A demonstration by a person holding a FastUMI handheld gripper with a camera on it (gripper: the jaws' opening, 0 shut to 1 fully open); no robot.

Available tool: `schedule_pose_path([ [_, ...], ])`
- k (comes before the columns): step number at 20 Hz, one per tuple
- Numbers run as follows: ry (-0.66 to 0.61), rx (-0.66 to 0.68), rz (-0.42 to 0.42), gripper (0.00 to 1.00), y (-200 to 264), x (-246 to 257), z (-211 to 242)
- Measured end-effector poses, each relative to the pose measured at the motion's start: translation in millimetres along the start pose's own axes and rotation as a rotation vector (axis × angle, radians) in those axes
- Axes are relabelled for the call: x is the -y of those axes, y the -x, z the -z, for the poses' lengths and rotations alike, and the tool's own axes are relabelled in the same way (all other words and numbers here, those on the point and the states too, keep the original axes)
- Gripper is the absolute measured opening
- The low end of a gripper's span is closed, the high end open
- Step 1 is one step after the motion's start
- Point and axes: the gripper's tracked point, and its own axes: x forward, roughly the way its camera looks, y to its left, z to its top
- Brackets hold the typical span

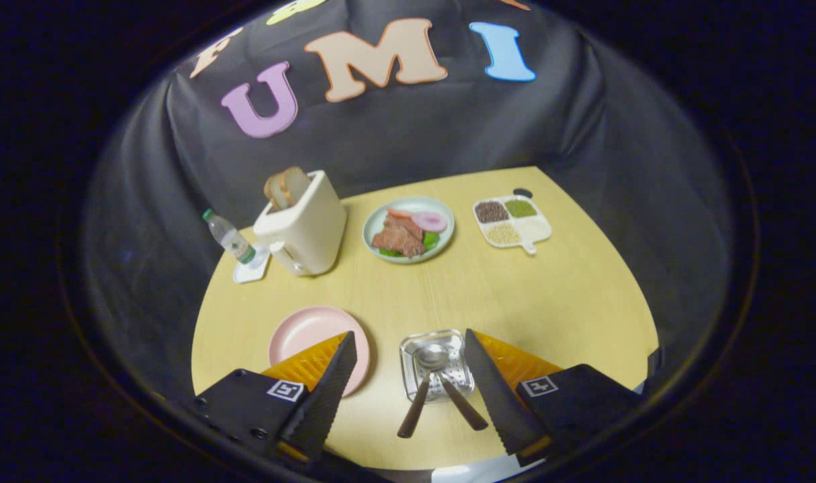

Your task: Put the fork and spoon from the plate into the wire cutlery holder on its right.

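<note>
The fork [463, 402] and spoon [423, 386] both sit in the wire cutlery holder [437, 365], a small square metal basket with a perforated floor, standing on the wooden bench [515, 295] between the fingers. The spoon's shiny bowl lies inside the holder, and its dark handle runs out over the near rim, slanting toward the left finger. The second dark handle, the fork's, crosses the same near rim and slants the other way, toward the right finger, so the two long axes splay apart like a narrow V with both handle tips resting out over the bench. The fork's head is hard to make out against the mesh.

The gripper [406, 345] hovers spread wide, its two dark serrated fingers [327, 396] apart on either side of the holder and gripping nothing. The left finger overlaps the near edge of the pink plate [307, 332], which lies bare just left of the holder.

Farther across the bench stand a cream toaster [304, 228] with bread slices in its slot, a water bottle [228, 236] on a white coaster beside it, a pale green plate of food [409, 229], and a white divided tray [512, 221] holding grains and beans.
</note>
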Motion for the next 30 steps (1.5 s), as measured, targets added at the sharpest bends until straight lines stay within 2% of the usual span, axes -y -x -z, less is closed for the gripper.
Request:
schedule_pose_path([
  [6, 0.072, 0.374, -0.026, 1.00, 54.2, -23.3, -79.5],
  [12, 0.093, 0.597, -0.046, 1.00, 105.1, -52.0, -120.6],
  [14, 0.092, 0.633, -0.053, 1.00, 113.4, -59.5, -119.6],
  [19, 0.149, 0.673, 0.010, 1.00, 116.9, -60.2, -109.3],
  [30, 0.126, 0.722, -0.008, 1.00, 127.1, -65.4, -115.9],
])
